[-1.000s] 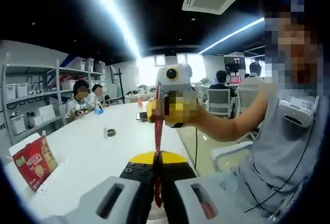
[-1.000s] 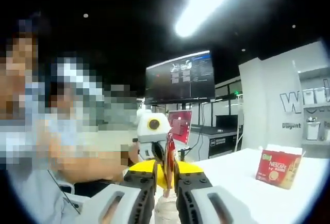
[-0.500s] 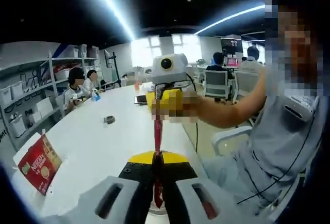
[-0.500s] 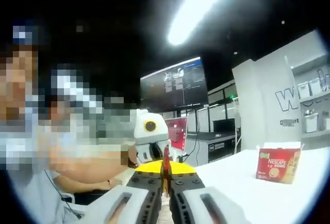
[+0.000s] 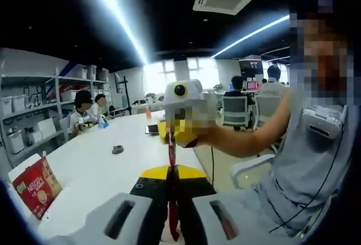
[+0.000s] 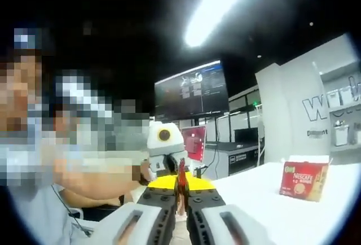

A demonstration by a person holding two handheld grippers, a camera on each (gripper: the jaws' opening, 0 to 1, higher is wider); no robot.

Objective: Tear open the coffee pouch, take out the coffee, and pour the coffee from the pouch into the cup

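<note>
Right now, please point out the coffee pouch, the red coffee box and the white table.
coffee pouch (image 5: 171, 166): left gripper view, middle of the red strip.
red coffee box (image 6: 305, 180): right gripper view, front face.
white table (image 5: 96, 169): left gripper view, bare top.

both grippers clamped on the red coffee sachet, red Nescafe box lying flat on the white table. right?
Not quite. Both the left gripper and the right gripper are shut on the thin red coffee sachet, but the red Nescafe box stands upright on the long white table, not flat. The right gripper view shows it best.
</note>
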